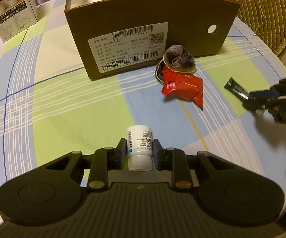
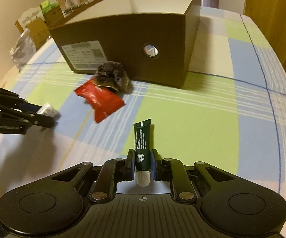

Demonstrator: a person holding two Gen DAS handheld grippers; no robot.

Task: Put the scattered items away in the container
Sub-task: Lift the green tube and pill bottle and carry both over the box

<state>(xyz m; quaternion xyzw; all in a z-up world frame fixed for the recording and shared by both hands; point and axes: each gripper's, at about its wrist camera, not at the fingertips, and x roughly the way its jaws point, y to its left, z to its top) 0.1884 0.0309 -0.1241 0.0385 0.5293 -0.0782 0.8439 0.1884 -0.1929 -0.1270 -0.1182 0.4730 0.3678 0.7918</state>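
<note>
Left wrist view shows the left gripper (image 1: 139, 151) clamped narrowly on a small white bottle (image 1: 139, 146), its pads pressing the labelled sides, the cap end toward the camera. Right wrist view shows the right gripper (image 2: 142, 163) closed tight on a dark green tube (image 2: 142, 148), its pale cap toward the camera and its crimped tail pointing at the brown cardboard box (image 2: 127, 45). Both seem gripped across their narrow bodies so they can be carried without slipping. The box stands open-topped at the far side of the checked tablecloth (image 2: 202, 123), ready to take them. A red packet (image 2: 101, 101) and a dark scrunchie (image 2: 113, 77) lie on the cloth just in front of the box, the scrunchie resting partly on the packet, both not yet tidied.
</note>
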